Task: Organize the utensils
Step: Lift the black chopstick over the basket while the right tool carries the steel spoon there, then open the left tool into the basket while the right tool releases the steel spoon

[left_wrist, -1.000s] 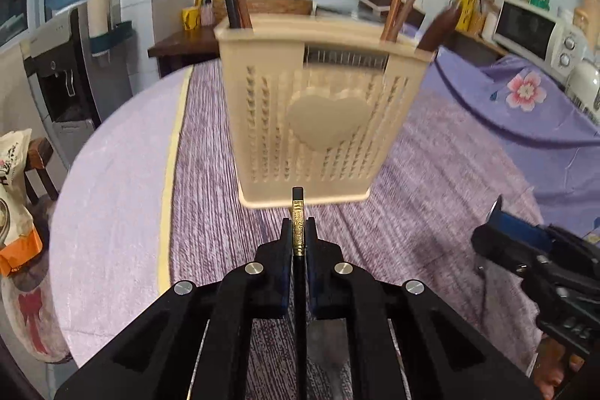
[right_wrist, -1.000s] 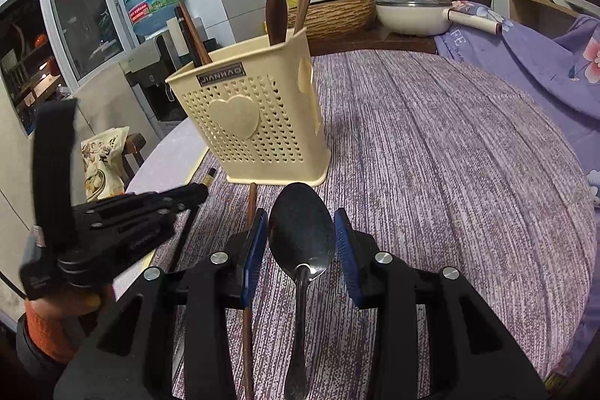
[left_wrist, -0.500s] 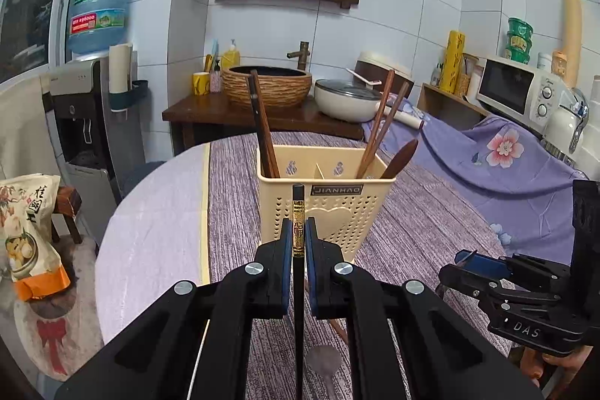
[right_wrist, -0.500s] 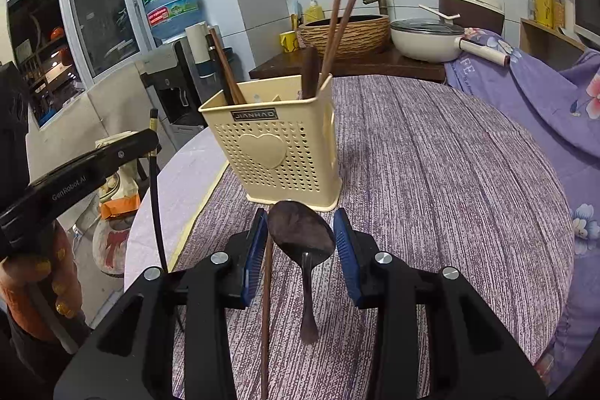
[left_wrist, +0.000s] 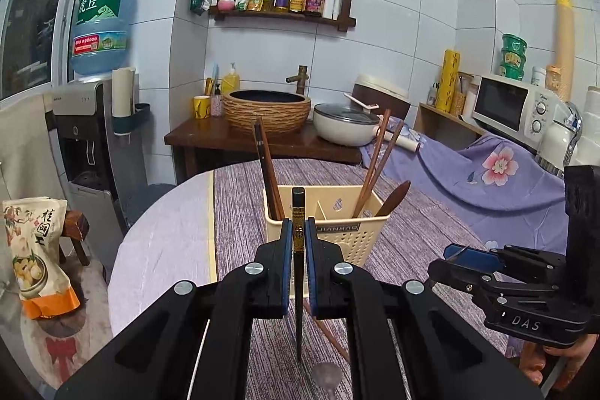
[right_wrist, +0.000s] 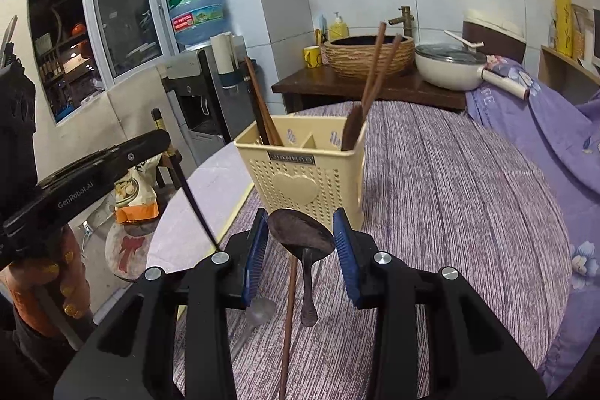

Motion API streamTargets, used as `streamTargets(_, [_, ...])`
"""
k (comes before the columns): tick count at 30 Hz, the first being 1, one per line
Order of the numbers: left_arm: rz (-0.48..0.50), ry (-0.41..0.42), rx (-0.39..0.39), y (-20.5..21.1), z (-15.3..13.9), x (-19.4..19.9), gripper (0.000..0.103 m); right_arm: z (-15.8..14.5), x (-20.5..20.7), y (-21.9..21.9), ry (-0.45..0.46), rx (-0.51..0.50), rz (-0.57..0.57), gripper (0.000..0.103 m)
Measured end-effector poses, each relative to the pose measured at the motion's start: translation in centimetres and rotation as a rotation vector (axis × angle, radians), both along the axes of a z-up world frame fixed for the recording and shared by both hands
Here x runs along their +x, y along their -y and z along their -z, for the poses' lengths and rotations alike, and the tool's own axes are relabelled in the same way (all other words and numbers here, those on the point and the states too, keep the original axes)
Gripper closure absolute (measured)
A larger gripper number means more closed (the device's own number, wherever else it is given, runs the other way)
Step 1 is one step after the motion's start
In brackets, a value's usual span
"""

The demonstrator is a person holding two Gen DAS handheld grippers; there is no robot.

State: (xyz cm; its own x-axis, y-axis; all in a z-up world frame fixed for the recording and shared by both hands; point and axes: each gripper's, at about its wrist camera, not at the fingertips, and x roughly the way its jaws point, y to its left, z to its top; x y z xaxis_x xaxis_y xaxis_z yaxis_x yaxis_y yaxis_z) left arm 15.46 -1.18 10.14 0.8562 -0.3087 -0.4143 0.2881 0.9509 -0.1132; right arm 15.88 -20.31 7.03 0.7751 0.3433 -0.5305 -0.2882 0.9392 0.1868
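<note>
A cream plastic utensil holder (left_wrist: 339,235) (right_wrist: 307,175) stands on the purple-striped table and holds brown chopsticks and a wooden spoon. My left gripper (left_wrist: 299,242) is shut on a black chopstick (left_wrist: 298,250) with a gold band, held upright in the air in front of the holder; it also shows in the right wrist view (right_wrist: 187,182). My right gripper (right_wrist: 300,242) is shut on a metal spoon (right_wrist: 302,242), bowl between the pads, handle hanging down above the table. A brown chopstick (right_wrist: 288,321) and another spoon (right_wrist: 258,313) lie on the table below.
A purple floral cloth (left_wrist: 495,175) covers things at the right. A wooden counter with a woven basin (left_wrist: 268,109) and a white pot (left_wrist: 347,128) stands behind the table. A water dispenser (left_wrist: 93,137) and a snack bag (left_wrist: 35,250) are at the left.
Both grippers have risen from the table with their utensils. The left one lifted the black chopstick and now looks down into the holder; the spoon hangs higher in the right one.
</note>
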Motion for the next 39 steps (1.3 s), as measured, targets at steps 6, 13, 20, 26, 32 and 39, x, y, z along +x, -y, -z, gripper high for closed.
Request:
streamTargets(6, [0.011,0.051,-0.015,0.1,-2.6,0.3,0.096,-3.8,0.8,-0.3,0.070,0.027,-0.029,0.067])
streamTargets(13, [0.035,0.134,-0.040,0.6,-8.1,1.1,0.096,-9.2,3.2,-0.7,0.152,0.064,-0.037,0.067])
streamTargets(20, [-0.023,0.186,-0.123,-0.3,-12.9,3.7,0.096,-13.1,6.2,-1.1,0.228,0.065,0.010,0.067])
streamTargets(26, [-0.066,0.151,-0.106,0.3,-10.6,6.5,0.096,-11.8,9.2,-2.0,0.234,0.004,0.058,0.067])
streamTargets(32, [-0.093,0.073,-0.092,0.0,-6.1,8.6,0.096,-7.5,11.1,-2.2,0.178,-0.035,0.069,0.067])
streamTargets(39, [-0.084,-0.005,-0.084,0.1,-2.2,9.5,0.096,-3.8,12.2,-2.7,0.120,-0.064,0.058,0.067])
